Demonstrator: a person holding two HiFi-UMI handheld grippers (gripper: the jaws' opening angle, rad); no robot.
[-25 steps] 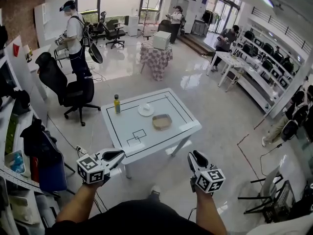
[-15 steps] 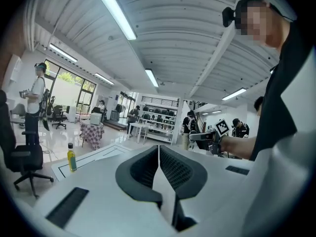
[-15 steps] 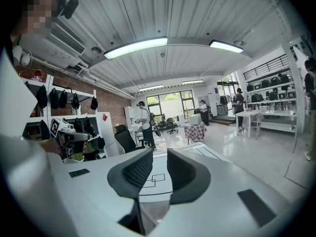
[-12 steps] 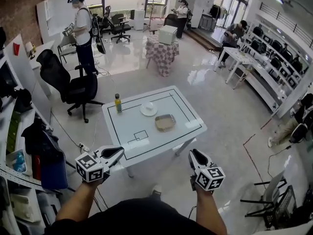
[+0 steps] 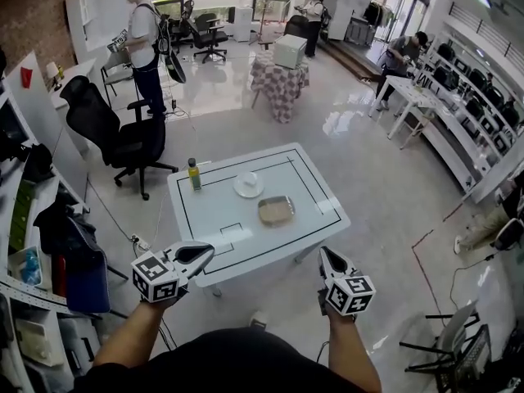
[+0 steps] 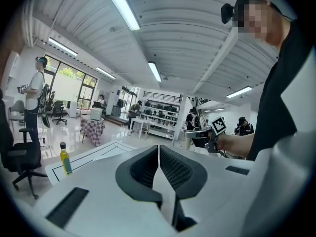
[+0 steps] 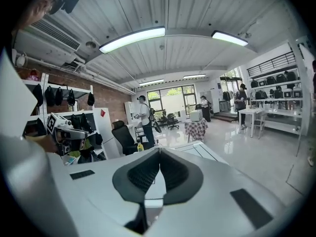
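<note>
The left gripper [image 5: 205, 252] is up in the air at the near left, just in front of the near edge of the white table [image 5: 214, 219]. Its 2 jaws are pressed tight together, tip to tip. There is nothing between them.

The right gripper [image 5: 326, 257] is up in the air at the near right, just off the table's near right corner. Its 2 jaws are pressed together too, and they hold nothing. The 2 grippers are well apart from each other. Neither one touches the table.

The table has black lines drawn on its top, and 3 things are on it. A small bottle [image 5: 195, 174] with yellow stuff inside and a dark cap stands upright near the far left corner. A white plate [image 5: 248, 186] lies to the right of the bottle, on the far half of the table. Something small and pale sits on it, but I cannot tell what it is. A brown tray [image 5: 276, 210] lies nearer, a bit right of the middle. It is close to the plate but does not touch it.

A black chair [image 5: 123, 142] stands on the shiny floor [image 5: 360, 178], to the far left of the table. Farther off on the left stands a person in a white shirt [image 5: 146, 35]. Far behind the white table is a small table with a checked cloth [image 5: 278, 84], and a white box [image 5: 290, 51] sits on top of it.
</note>
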